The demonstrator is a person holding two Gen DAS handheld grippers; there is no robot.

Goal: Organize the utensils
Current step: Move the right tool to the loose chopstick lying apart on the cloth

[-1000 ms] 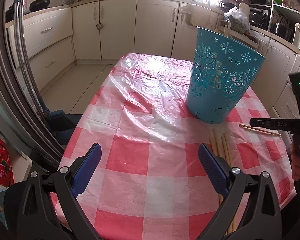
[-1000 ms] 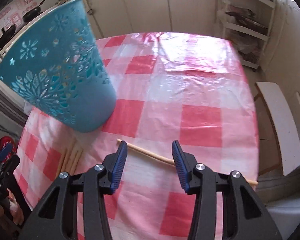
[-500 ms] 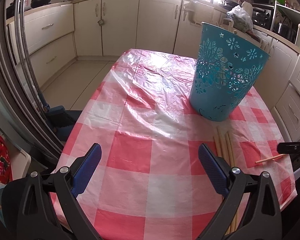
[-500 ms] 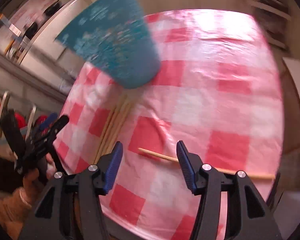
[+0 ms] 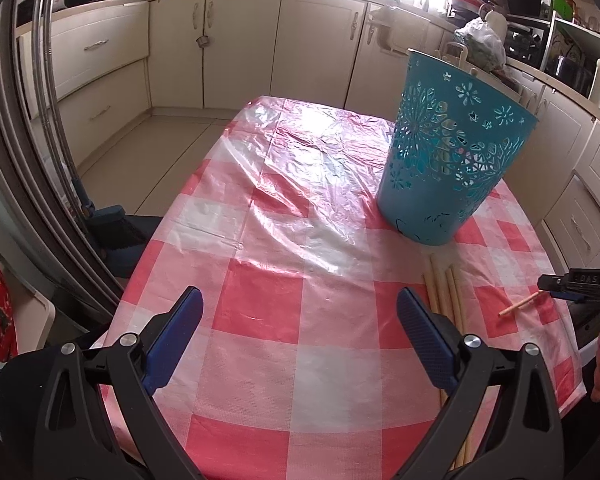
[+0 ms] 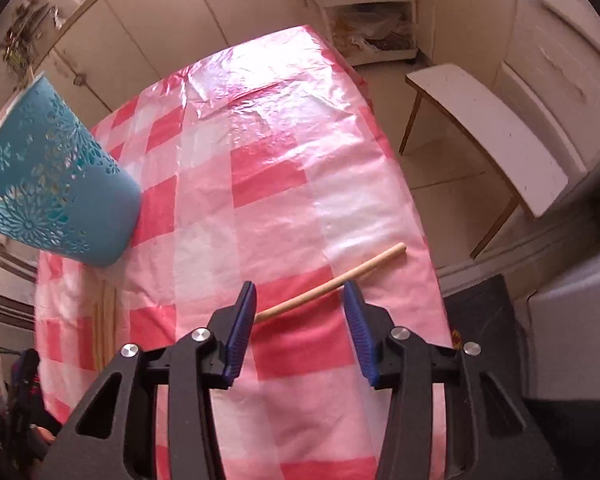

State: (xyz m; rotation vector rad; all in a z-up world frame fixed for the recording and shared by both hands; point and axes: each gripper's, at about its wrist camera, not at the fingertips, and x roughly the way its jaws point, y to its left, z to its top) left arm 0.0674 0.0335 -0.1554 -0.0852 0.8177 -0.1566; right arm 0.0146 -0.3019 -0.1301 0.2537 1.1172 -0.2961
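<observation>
**Right claw closing around a lone stick at the tabletop edge**

We are holding our right claw (image 6: 299, 306) over a single wooden stick (image 6: 332, 282) that is lying alone near the right edge of the tabletop (image 6: 284, 168). Its jaws are closing with the stick passing between them, but the blue pads (image 6: 242, 320) are not pressing on it; the stick is lying flat on the red-and-white checked cloth and running out past the right pad toward the edge. In the left view the free end of the same stick (image 5: 518, 307) is poking out beside the right claw (image 5: 556, 282).

We are keeping our left claw (image 5: 300, 334) wide open above the near end of the tabletop (image 5: 260, 240), with nothing between its pads.

A bundle of sticks (image 5: 446, 294) is lying side by side on the cloth, just past the left claw's right pad, its far ends reaching close to the foot of the basket (image 5: 452, 148). The teal cut-out basket is standing upright toward the far right of the tabletop, and pale shapes are showing through its holes; we cannot tell what they are. In the right view the basket (image 6: 48, 184) is sitting at the far left, well apart from the lone stick.
</observation>
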